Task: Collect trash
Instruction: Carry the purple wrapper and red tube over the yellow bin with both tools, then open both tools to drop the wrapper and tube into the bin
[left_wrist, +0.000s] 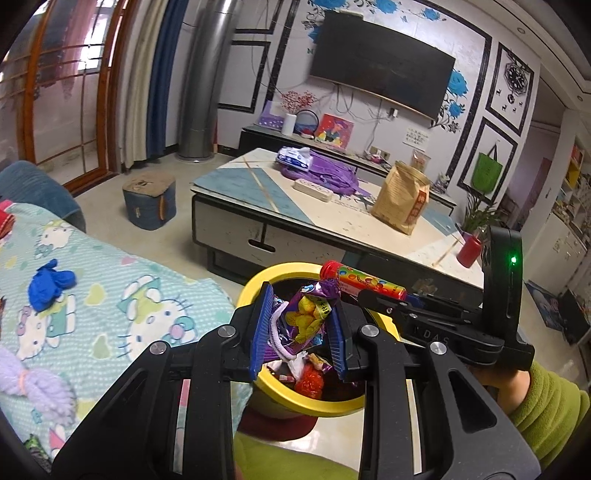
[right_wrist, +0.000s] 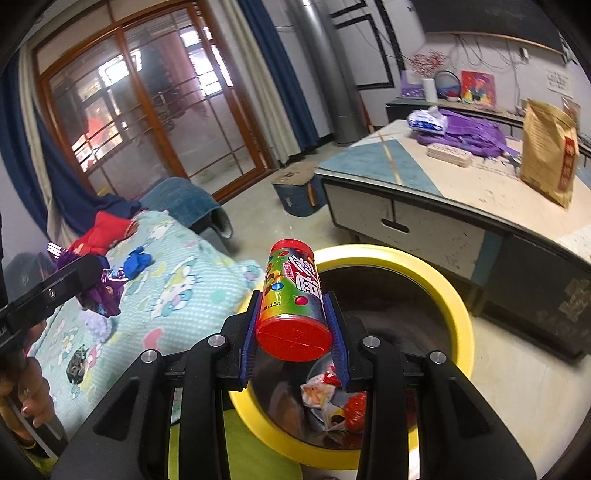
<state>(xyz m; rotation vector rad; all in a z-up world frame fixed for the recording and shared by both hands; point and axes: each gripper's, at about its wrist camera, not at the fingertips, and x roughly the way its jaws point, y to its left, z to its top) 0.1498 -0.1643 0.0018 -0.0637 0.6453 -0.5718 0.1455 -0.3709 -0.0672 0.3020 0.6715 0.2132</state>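
The landmark is the yellow-rimmed trash bin (left_wrist: 255, 284); all positions refer to it.

The left gripper (left_wrist: 301, 325) is positioned above the bin opening, its blue pads pinching a purple snack wrapper (left_wrist: 306, 317). The wrapper's lower portion and a pale looped cord beside it hang toward the bin interior. In the right wrist view the same gripper (right_wrist: 99, 291) appears well to the left of the bin, largely cut off by the frame edge.

The right gripper (right_wrist: 295, 321) is clamped on a red-capped candy tube (right_wrist: 291, 295), held over the near rim of the bin (right_wrist: 461, 314). In the left wrist view the tube (left_wrist: 364, 282) lies across the far rim.

Discarded wrappers (right_wrist: 332, 402) lie at the bin bottom; individual items are hard to distinguish. The bin's lower wall is hidden behind the gripper frames.

A coffee table (right_wrist: 406, 218) stands beyond the bin.
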